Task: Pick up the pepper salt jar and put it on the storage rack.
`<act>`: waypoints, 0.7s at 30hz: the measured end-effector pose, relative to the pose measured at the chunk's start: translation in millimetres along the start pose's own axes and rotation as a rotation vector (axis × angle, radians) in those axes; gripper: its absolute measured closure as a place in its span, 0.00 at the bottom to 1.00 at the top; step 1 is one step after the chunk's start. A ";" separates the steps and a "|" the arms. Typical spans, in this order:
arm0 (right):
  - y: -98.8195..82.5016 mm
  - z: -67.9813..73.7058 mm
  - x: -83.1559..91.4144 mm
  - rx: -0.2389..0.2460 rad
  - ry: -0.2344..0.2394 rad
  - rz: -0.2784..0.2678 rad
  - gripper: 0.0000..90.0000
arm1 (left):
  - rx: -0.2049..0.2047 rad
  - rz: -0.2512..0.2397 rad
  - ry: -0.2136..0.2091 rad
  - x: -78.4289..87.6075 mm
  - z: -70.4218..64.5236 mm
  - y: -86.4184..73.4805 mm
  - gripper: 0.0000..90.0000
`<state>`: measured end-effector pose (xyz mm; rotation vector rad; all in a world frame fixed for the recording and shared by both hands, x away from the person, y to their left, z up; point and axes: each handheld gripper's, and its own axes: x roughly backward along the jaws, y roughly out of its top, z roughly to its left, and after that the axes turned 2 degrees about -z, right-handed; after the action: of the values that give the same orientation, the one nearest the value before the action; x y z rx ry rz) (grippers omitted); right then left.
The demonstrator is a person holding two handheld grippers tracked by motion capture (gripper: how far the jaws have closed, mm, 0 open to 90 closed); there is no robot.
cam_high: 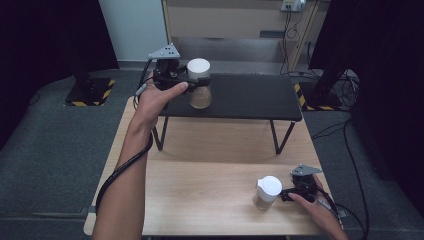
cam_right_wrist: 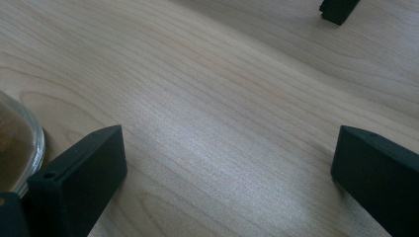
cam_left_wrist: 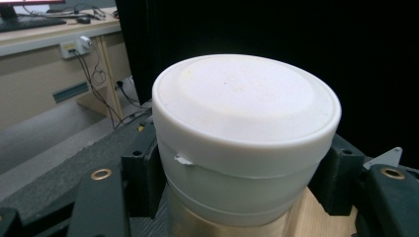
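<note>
My left gripper (cam_high: 184, 75) has its jaws clamped on a white-lidded jar (cam_high: 199, 84) at upper centre, over the black table (cam_high: 250, 95). My right gripper (cam_high: 295, 192), jaws wide, sits beside a second jar (cam_high: 267, 193) at lower right on the wooden table (cam_high: 200, 190)

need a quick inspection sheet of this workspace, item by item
surface: light wooden table with a low black metal stand on it
job's things: two white-lidded clear jars, one held over the stand, one on the table
clutter: nothing seen
grippers: left hand-held gripper shut on the raised jar; right hand-held gripper open beside the other
cables: black cable along the left forearm
surroundings: grey floor, dark curtains
</note>
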<state>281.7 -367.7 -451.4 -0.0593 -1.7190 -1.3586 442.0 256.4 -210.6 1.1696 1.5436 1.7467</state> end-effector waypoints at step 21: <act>0.1 -0.8 0.3 0.002 0.003 0.001 0.02 | 0.040 0.054 0.062 -5.7 19.7 -14.1 0.37</act>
<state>282.1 -368.4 -451.2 -0.0572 -1.7176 -1.3557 459.6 264.6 -226.2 1.1968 1.6038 1.8102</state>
